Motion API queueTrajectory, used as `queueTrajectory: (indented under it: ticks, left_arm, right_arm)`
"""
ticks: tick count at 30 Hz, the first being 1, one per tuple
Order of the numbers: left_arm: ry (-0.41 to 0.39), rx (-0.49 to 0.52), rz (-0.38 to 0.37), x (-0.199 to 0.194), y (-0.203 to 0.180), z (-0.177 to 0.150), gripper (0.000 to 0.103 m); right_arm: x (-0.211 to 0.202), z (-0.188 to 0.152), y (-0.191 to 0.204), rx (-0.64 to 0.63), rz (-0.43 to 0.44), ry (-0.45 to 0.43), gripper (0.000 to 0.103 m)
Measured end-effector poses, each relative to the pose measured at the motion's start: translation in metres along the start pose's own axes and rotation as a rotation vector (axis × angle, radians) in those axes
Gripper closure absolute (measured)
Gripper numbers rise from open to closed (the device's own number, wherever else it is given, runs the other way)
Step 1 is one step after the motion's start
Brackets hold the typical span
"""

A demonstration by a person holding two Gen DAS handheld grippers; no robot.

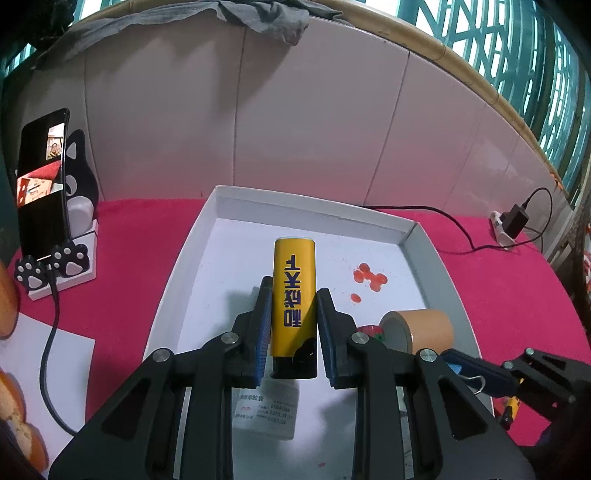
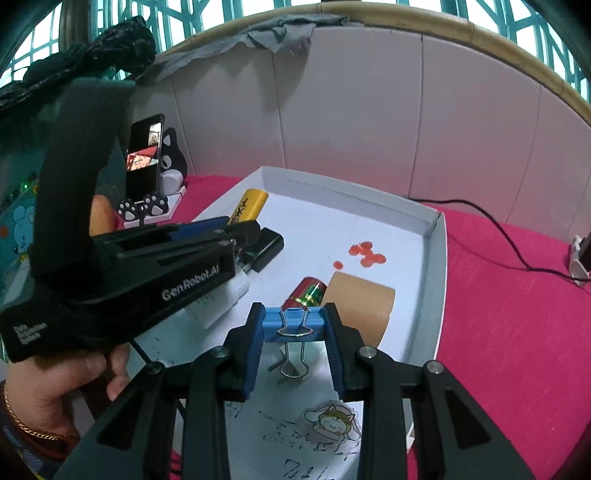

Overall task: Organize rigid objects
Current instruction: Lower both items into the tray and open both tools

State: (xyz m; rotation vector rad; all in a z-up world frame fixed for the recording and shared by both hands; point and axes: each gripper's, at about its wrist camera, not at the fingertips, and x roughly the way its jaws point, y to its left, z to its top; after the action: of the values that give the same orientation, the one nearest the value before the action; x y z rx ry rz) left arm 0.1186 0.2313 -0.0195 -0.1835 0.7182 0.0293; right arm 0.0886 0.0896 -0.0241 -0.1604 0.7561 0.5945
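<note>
The left claw (image 1: 293,321) squeezes a yellow lighter (image 1: 294,295), the right claw (image 2: 295,332) a blue binder clip (image 2: 293,323); both hang over the white tray (image 1: 314,206), not dropped yet; a tape roll (image 1: 421,328) already lies inside.

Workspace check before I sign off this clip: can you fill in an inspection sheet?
Surface: pink cloth under a white tray with red spots.
Job's things: yellow lighter; blue binder clip; brown tape roll and red item in the tray.
Clutter: phone on a cat stand; sticker.
Grippers: left gripper shut on the lighter; right gripper shut on the clip.
Cables: black cable to a charger; phone cable.
Surroundings: white panel wall, green lattice.
</note>
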Motion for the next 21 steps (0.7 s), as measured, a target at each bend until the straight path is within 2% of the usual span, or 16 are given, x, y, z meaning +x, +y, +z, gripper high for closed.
queueTrajectory:
  ticks: [6,8,9,10,12,16,21]
  left_arm:
    - [0.007,0.006,0.005,0.0,-0.002,0.001,0.079]
    - [0.012,-0.009,0.009,0.0,0.0,0.002,0.078]
    - [0.007,-0.008,0.012,-0.001,0.0,0.002,0.068]
    - [0.001,-0.006,0.014,-0.003,0.0,0.002,0.04]
    - [-0.024,-0.009,0.017,-0.01,-0.001,0.003,0.009]
    - [-0.055,-0.011,0.003,-0.023,-0.005,0.004,0.0]
    - [-0.078,-0.041,-0.035,-0.037,-0.005,0.005,0.0]
  right_arm:
    - [-0.002,0.0,-0.001,-0.004,-0.026,-0.009,0.07]
    - [-0.003,-0.001,-0.002,-0.006,-0.045,-0.017,0.05]
    - [-0.005,-0.001,-0.002,-0.006,-0.054,-0.026,0.024]
    - [-0.006,-0.002,-0.002,-0.005,-0.06,-0.036,0.012]
    - [-0.01,-0.003,-0.003,-0.008,-0.086,-0.045,0.012]
    - [-0.016,-0.002,-0.007,-0.002,-0.1,-0.06,0.012]
    - [-0.023,-0.001,-0.01,0.006,-0.109,-0.067,0.012]
